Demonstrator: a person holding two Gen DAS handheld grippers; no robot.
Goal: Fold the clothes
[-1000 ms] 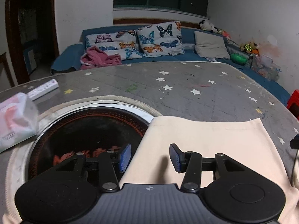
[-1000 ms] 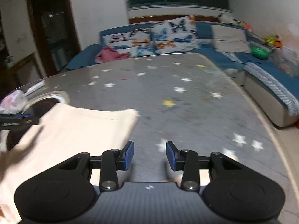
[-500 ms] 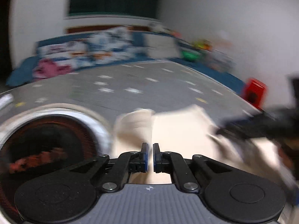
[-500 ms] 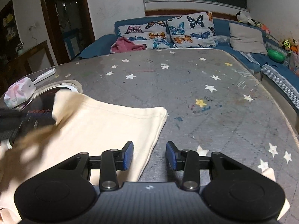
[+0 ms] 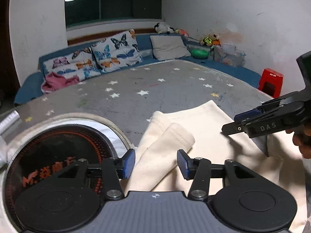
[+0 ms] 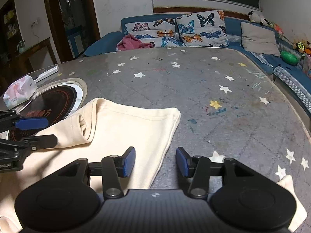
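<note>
A cream garment (image 5: 204, 128) lies on the grey star-patterned table (image 5: 155, 81). Its left sleeve (image 5: 165, 153) is folded in over the body. My left gripper (image 5: 155, 164) is open, with the folded sleeve lying between and below its fingers. In the right wrist view the garment (image 6: 126, 128) lies at lower left, and my right gripper (image 6: 155, 162) is open and empty above its right edge. A cream corner (image 6: 291, 198) shows at lower right. The right gripper also shows in the left wrist view (image 5: 248, 120), over the garment's right side.
A round black induction cooktop (image 5: 54, 155) is set into the table left of the garment. A tissue pack (image 6: 19, 91) and a white remote (image 6: 48, 71) lie beyond it. A blue sofa with butterfly pillows (image 6: 186, 29) runs behind the table. A red stool (image 5: 271, 83) stands at right.
My left gripper shut on the sleeve, carried it right over the garment's body, and has opened again, leaving it folded. My right gripper stayed open and shifted left, toward the garment's right edge.
</note>
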